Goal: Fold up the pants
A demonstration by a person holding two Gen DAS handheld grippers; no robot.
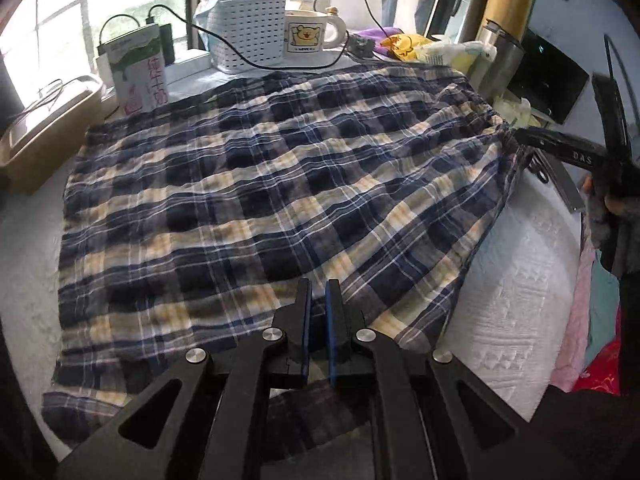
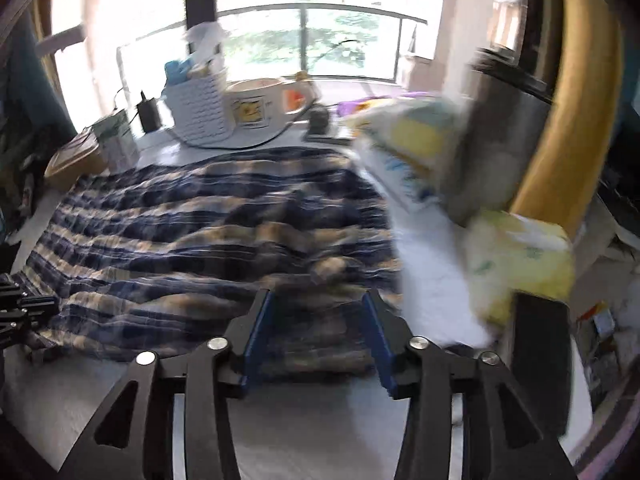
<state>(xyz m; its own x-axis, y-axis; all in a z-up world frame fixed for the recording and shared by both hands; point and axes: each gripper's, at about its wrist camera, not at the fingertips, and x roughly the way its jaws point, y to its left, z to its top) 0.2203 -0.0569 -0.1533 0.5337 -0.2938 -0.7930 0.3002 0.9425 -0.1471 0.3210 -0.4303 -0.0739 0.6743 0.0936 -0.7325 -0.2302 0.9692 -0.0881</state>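
Note:
The blue, white and tan plaid pants [image 1: 256, 200] lie spread over the white table; in the right wrist view [image 2: 208, 232] they are blurred. My left gripper [image 1: 319, 292] is low over the pants' near edge, its jaws nearly together with a narrow gap; I cannot tell if cloth is pinched. My right gripper [image 2: 318, 300] is open, jaws wide, just over the near right corner of the pants. It also shows in the left wrist view [image 1: 516, 134] at the gathered far right corner of the pants.
At the back stand a white perforated basket [image 1: 250, 32], a bear mug [image 1: 308, 36], a milk carton [image 1: 138, 76] and a brown tray [image 1: 48, 132]. Yellow packets [image 2: 520, 256] and a steel canister [image 2: 496, 136] crowd the right. Cables [image 1: 248, 60] run behind.

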